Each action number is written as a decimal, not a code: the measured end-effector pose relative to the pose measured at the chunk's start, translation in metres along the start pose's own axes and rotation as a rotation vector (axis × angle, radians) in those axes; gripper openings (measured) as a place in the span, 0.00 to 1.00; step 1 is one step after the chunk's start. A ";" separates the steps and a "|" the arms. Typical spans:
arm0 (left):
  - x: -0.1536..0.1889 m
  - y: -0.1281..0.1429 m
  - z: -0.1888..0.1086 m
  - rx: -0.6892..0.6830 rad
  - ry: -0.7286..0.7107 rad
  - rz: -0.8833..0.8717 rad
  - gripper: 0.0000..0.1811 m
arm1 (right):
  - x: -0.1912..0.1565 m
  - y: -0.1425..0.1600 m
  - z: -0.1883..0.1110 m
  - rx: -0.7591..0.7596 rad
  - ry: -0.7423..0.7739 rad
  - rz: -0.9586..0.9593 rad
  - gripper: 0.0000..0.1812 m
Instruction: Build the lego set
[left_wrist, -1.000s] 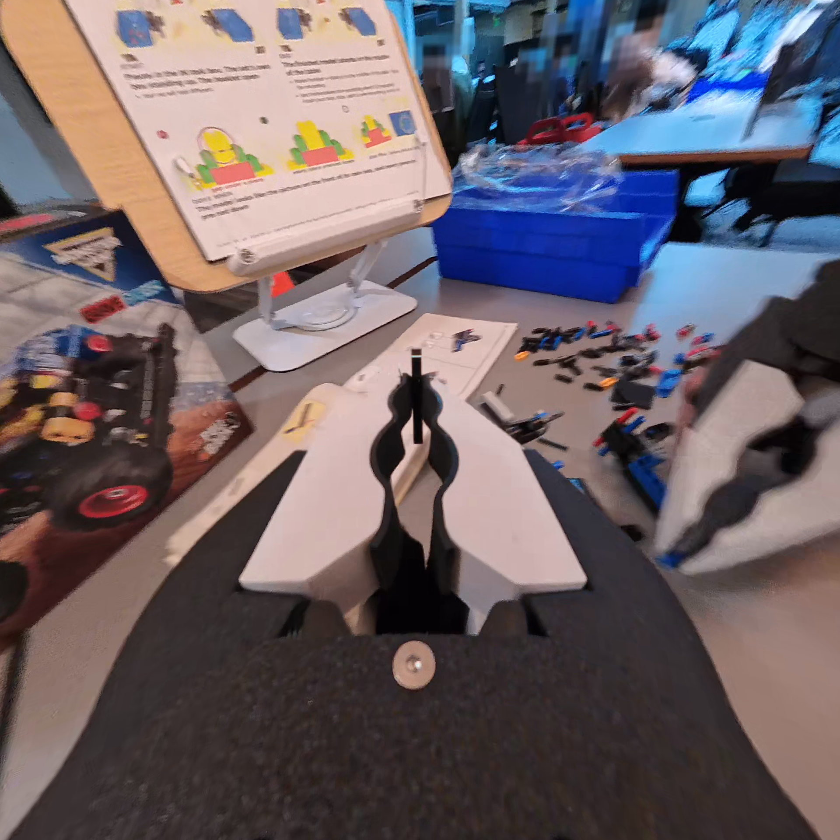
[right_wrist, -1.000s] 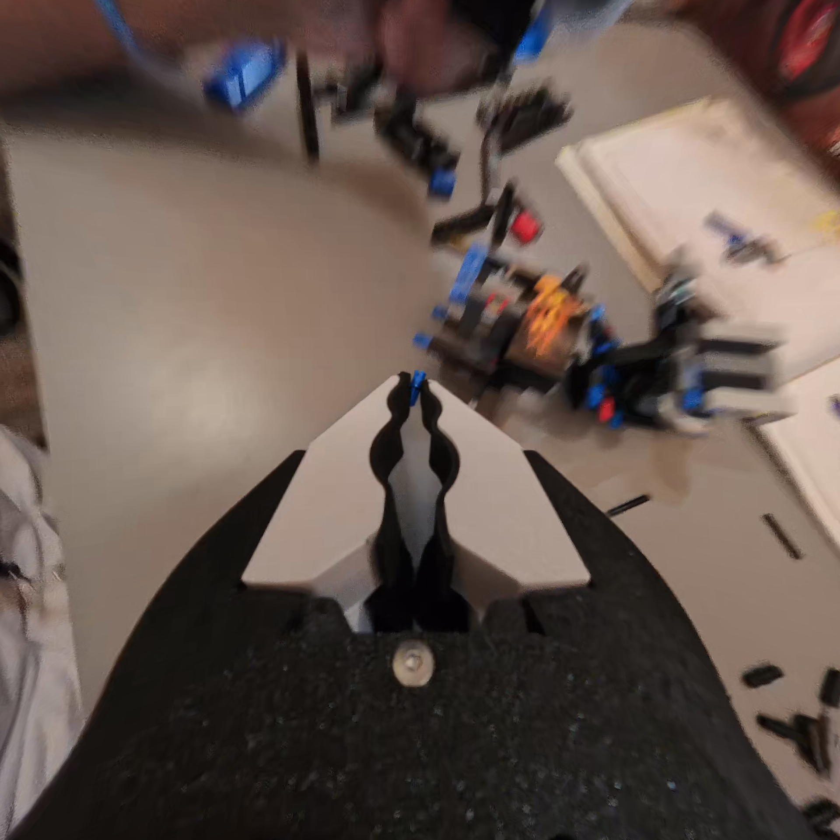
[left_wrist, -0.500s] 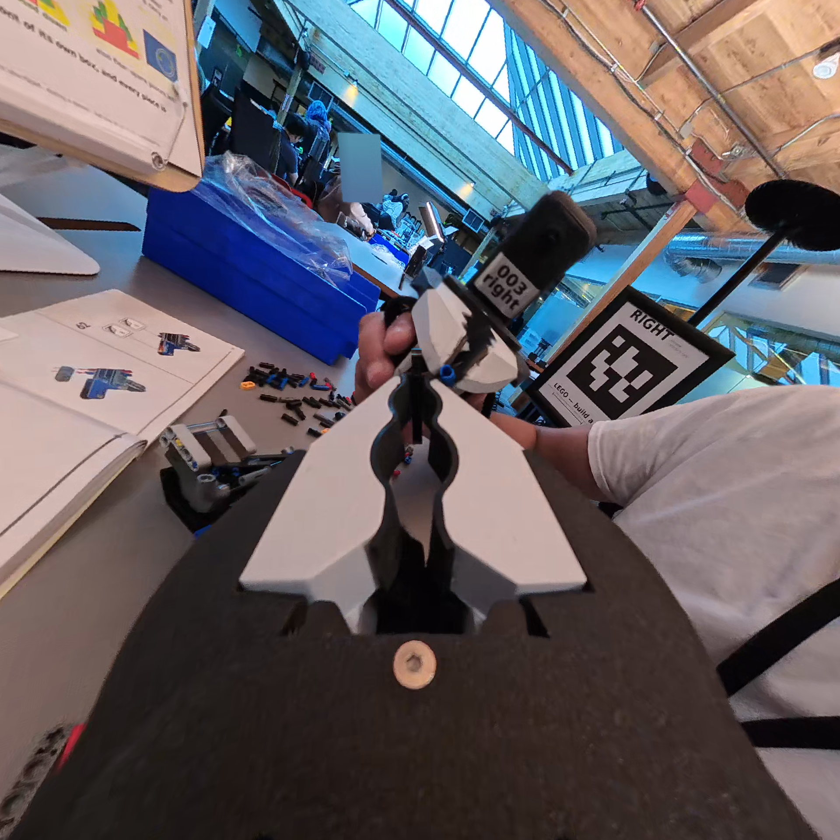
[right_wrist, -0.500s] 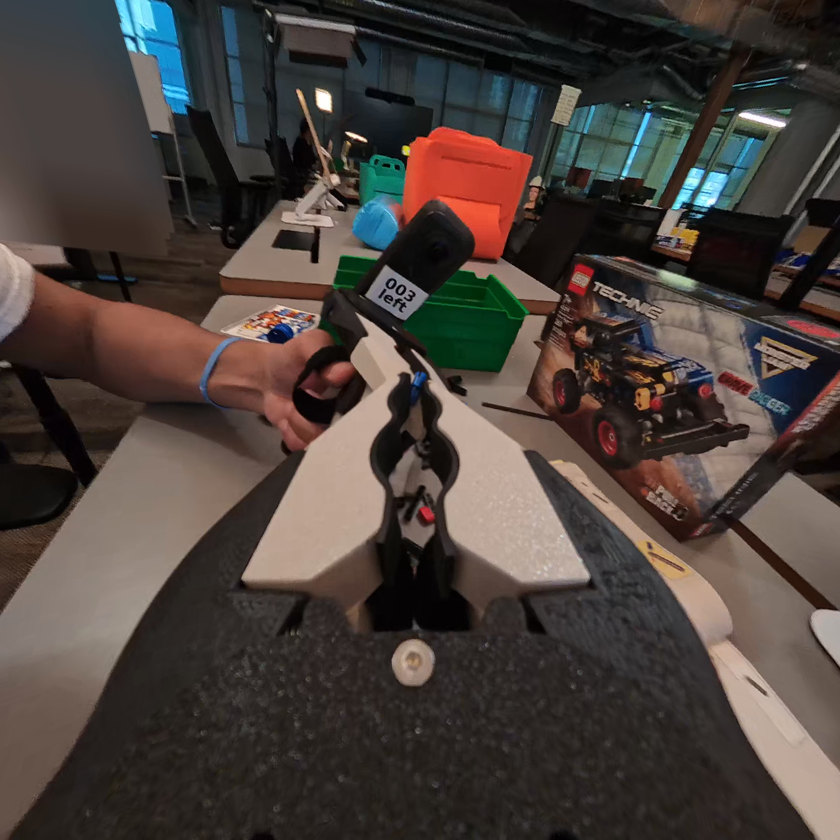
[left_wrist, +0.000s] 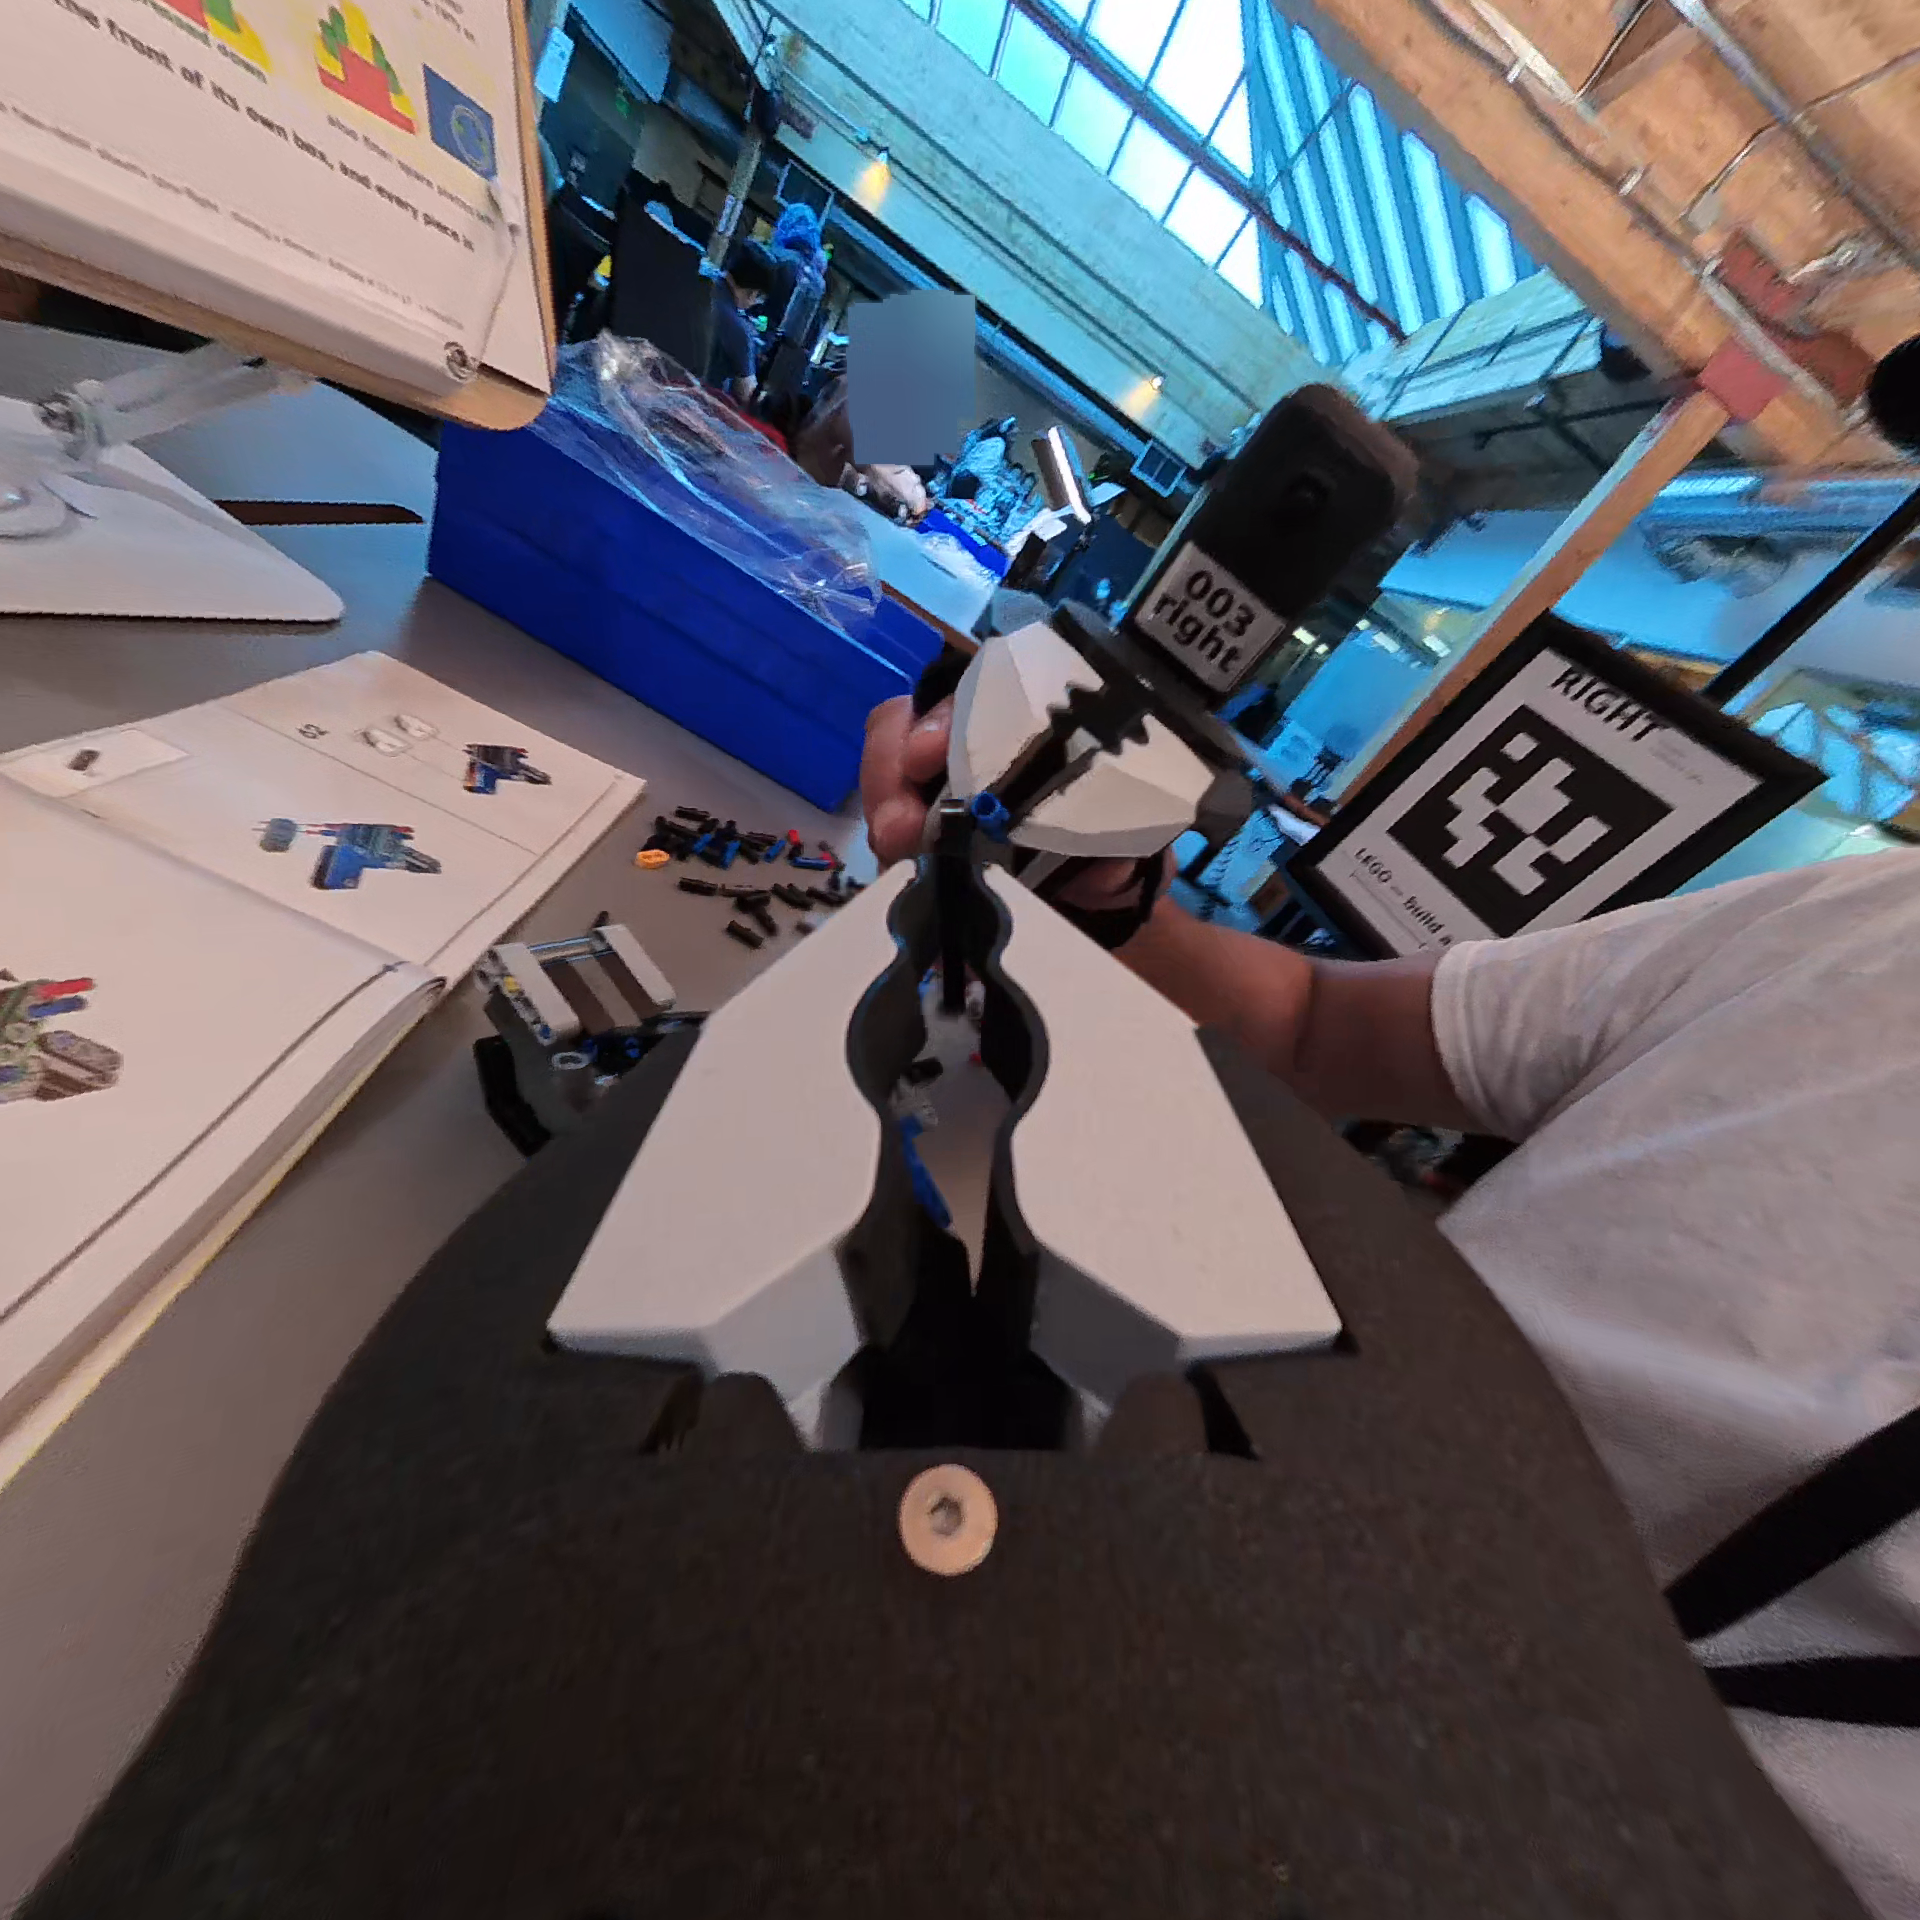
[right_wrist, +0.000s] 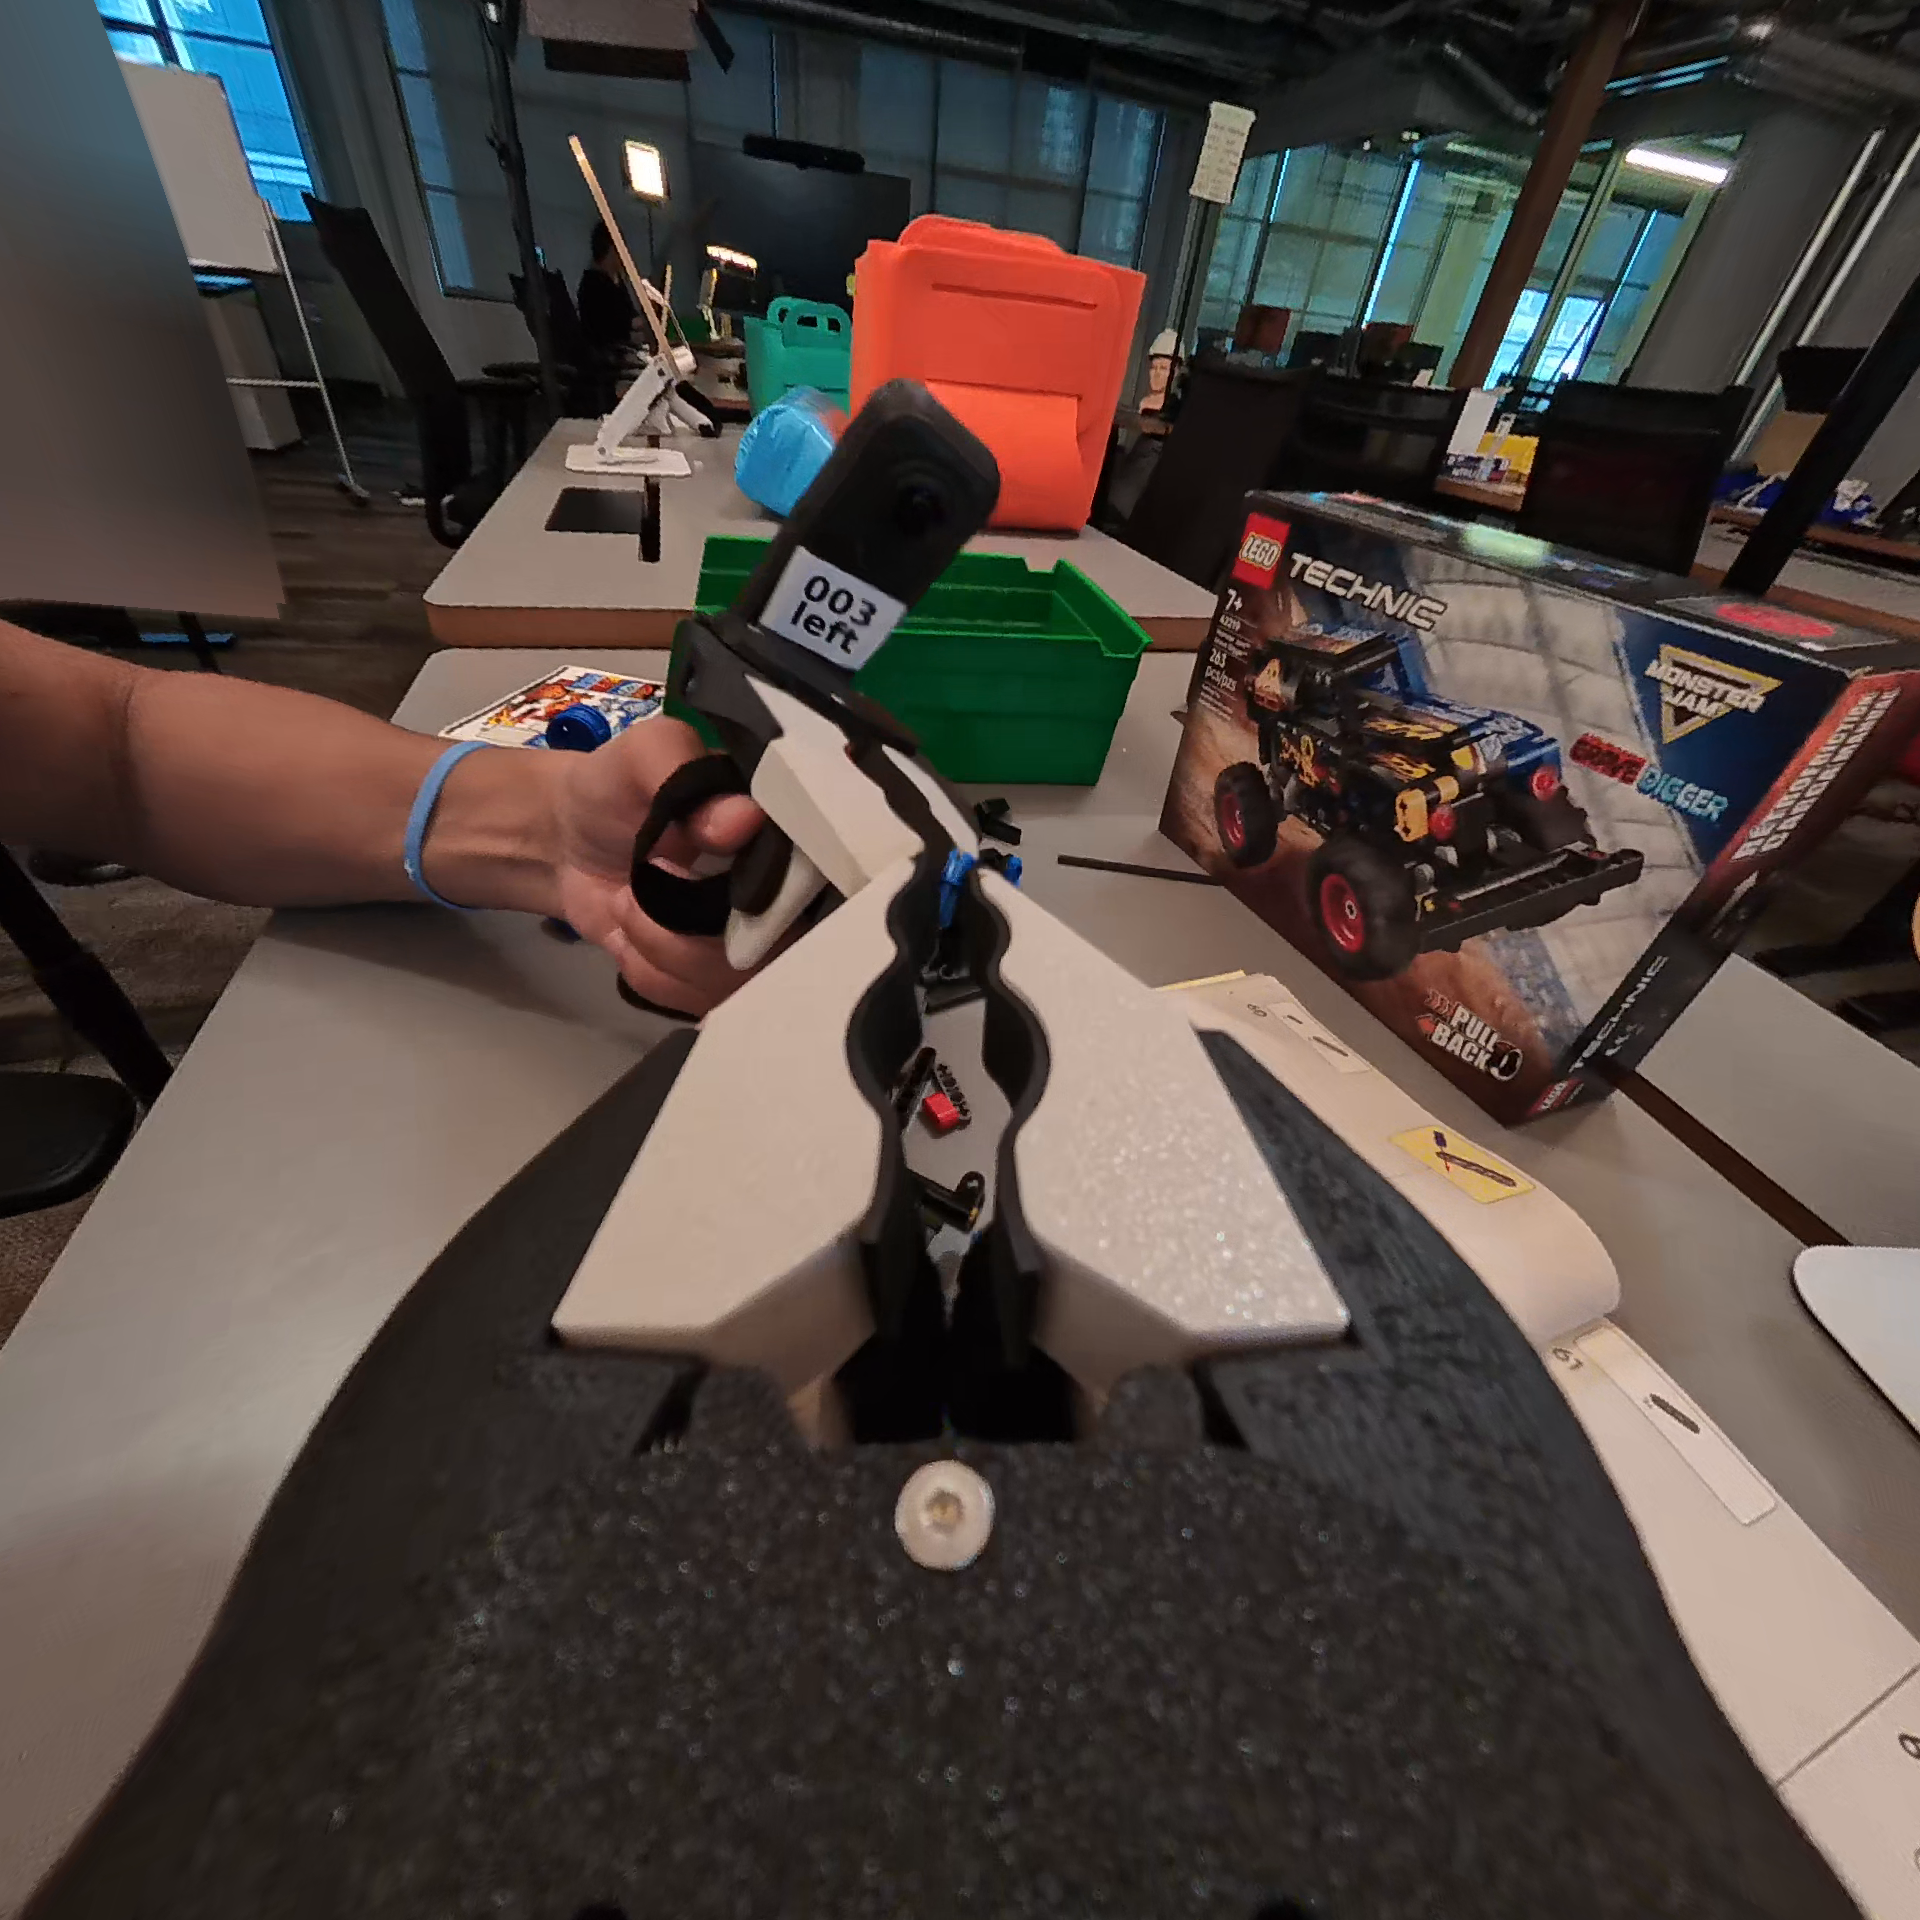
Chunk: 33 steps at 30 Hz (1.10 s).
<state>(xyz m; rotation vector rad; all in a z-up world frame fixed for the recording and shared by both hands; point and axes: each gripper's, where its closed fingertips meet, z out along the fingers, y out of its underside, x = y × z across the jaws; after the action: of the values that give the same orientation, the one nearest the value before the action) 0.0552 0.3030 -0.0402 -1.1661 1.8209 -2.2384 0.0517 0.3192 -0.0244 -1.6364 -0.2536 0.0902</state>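
My left gripper (left_wrist: 951, 883) is shut on a thin black axle (left_wrist: 950, 935) that stands upright between its tips. My right gripper (right_wrist: 951, 883) is shut on a small blue pin (right_wrist: 951, 881). Both are held up above the table, facing each other tip to tip. In the left wrist view the right gripper (left_wrist: 982, 821) holds the blue pin (left_wrist: 987, 816) against the top end of the axle. In the right wrist view the left gripper (right_wrist: 920, 816) comes in from the left in a person's hand. A partly built grey and black model (left_wrist: 571, 997) lies on the table below.
An open instruction booklet (left_wrist: 312, 831), loose small pieces (left_wrist: 748, 852), a blue bin (left_wrist: 665, 613) and an instruction stand (left_wrist: 260, 156) are on the table. The right wrist view shows the set's box (right_wrist: 1507, 779), a green bin (right_wrist: 997, 665) and loose pieces (right_wrist: 940, 1107). The grippers are tip to tip, or close to it.
A second ago both grippers were low over the table. They have lifted and turned to face each other, and in the last half second the pin has closed in on the axle's end.
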 end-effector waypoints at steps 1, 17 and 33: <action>-0.002 0.001 0.000 -0.014 -0.031 0.043 0.00 | 0.000 0.001 0.001 -0.014 0.006 0.001 0.02; -0.016 0.013 0.006 -0.113 -0.284 0.408 0.00 | 0.009 0.016 0.011 -0.051 0.066 0.158 0.02; -0.039 0.006 -0.006 -0.218 -0.607 0.878 0.01 | 0.017 0.018 0.010 0.022 -0.028 0.434 0.02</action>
<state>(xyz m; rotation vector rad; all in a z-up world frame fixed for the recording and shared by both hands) 0.0775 0.3237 -0.0659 -0.7073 1.8034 -1.0912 0.0679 0.3310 -0.0416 -1.6463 0.0852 0.4430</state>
